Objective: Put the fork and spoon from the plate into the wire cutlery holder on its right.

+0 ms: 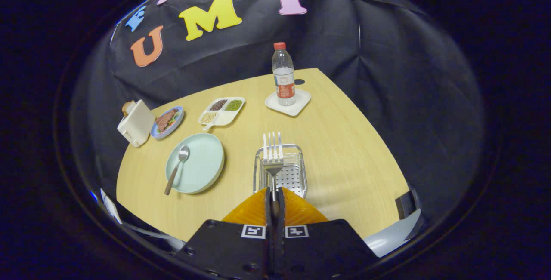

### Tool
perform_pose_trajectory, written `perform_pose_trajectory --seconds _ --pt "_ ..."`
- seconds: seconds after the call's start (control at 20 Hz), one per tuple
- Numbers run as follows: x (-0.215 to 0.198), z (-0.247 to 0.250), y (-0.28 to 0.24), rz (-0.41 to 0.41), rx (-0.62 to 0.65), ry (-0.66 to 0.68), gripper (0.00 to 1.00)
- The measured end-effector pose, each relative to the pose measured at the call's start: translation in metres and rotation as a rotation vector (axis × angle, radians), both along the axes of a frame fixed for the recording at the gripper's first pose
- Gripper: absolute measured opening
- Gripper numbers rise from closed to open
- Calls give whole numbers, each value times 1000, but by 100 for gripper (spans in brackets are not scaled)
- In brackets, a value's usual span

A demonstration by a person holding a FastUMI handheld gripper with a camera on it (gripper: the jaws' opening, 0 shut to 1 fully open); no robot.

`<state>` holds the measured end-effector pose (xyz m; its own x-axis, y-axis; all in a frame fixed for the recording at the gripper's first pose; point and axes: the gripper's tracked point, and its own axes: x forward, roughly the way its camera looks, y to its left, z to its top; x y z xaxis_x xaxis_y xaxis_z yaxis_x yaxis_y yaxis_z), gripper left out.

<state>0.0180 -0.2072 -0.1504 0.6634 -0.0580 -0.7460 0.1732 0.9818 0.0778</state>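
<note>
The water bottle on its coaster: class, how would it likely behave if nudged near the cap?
The water bottle is tall and narrow, so probably tips easily. It looks only partly filled, likely light. Its round body would probably roll off the coaster.

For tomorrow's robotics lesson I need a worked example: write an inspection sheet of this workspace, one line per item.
Surface: light wooden table, bare between the items.
Job's things: fork held by its handle, tines over the wire cutlery holder; spoon lies on the pale green plate, left of the holder.
Clutter: water bottle standing on a white coaster; divided snack tray; small plate of food; white toaster.
Grippers: gripper shut on the fork's handle.
Cables: nothing seen.
Surroundings: black cloth wall behind and beside the table.
</note>
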Motion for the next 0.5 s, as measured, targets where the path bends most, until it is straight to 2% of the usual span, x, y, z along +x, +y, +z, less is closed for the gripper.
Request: perform_pose_trajectory --seconds 0.1,0.15,0.2,0.4,0.5 --pt "-3 -3 -2 -2 1 11 2" --pt "-4 -3 -2 -6 -2 14 6" --pt "-3 -3 0 -4 1 11 6" --pt "1 10 -2 -18 -3 -36 8" --pt "5 17 -3 -33 -14 -72 35"
